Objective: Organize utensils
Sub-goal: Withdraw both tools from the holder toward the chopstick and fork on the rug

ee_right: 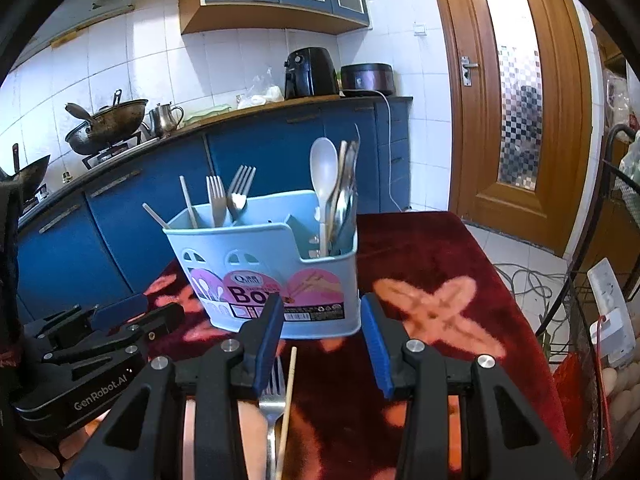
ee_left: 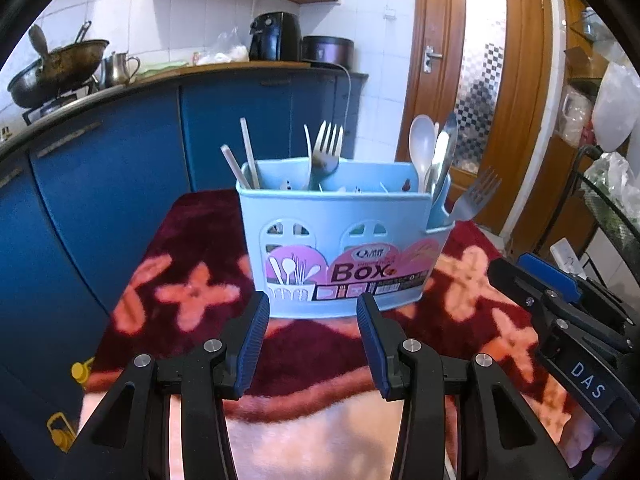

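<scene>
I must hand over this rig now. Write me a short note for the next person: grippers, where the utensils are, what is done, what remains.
Left gripper: open, empty.
Right gripper: open, empty, above a fork and a chopstick lying on the red cloth.
Blue utensil box: chopsticks left, forks middle, spoons right.
In the left view another fork shows by the box's right end.
Left: put away the loose fork and chopstick.

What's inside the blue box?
The blue box holds chopsticks on the left, forks beside them, and a white spoon with metal spoons at the right end. Its wall hides their lower ends.
</scene>
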